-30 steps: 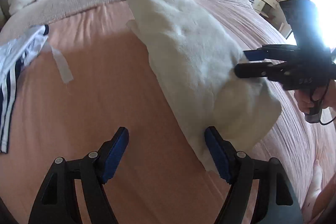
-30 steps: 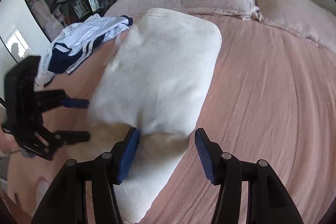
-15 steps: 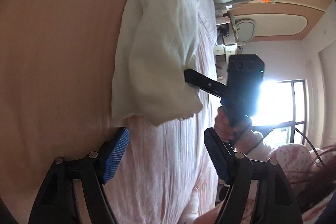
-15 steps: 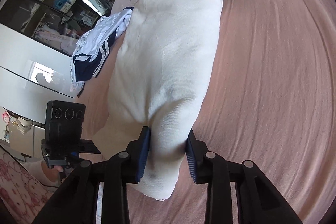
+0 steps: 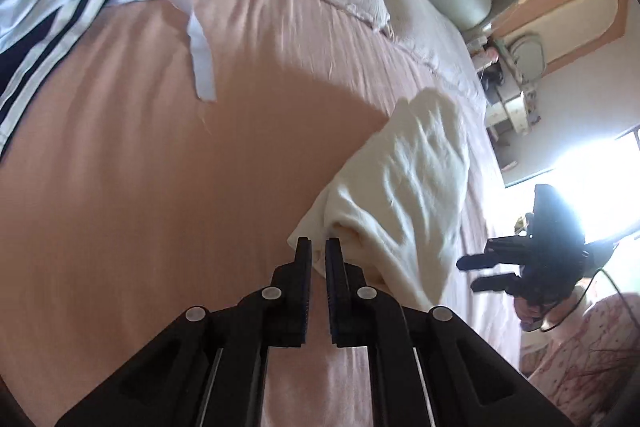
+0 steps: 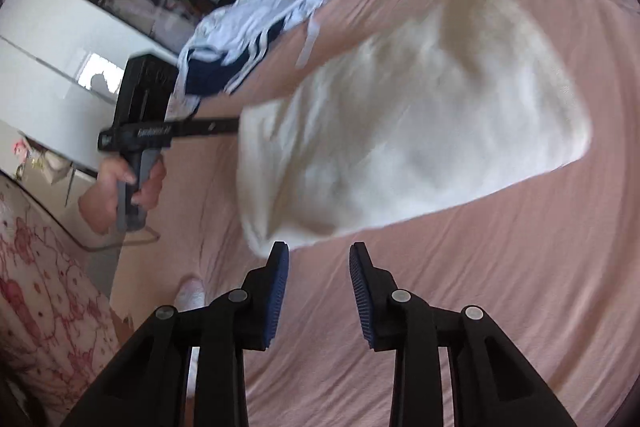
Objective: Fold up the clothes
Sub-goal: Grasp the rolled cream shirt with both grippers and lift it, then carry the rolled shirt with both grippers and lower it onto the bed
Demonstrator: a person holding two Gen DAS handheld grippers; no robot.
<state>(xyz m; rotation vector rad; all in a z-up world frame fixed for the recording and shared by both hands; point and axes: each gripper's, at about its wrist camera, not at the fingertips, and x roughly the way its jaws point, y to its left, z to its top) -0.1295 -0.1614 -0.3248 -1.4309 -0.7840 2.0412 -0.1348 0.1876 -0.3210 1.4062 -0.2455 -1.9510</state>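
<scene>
Both of your grippers have swapped roles within the last second. Your left gripper (image 5: 317, 247), which a second ago stood wide open over the bed (image 5: 140, 187), has now closed almost fully on the near corner of the cream garment (image 5: 404, 187) and pinches its edge. Your right gripper (image 6: 319, 253), clamped on that garment half a second back, has let go and now sits partly open above bare sheet, nothing between its pads, with the garment lying just beyond its tips. So you look set for the next fold, led from the left corner.
</scene>
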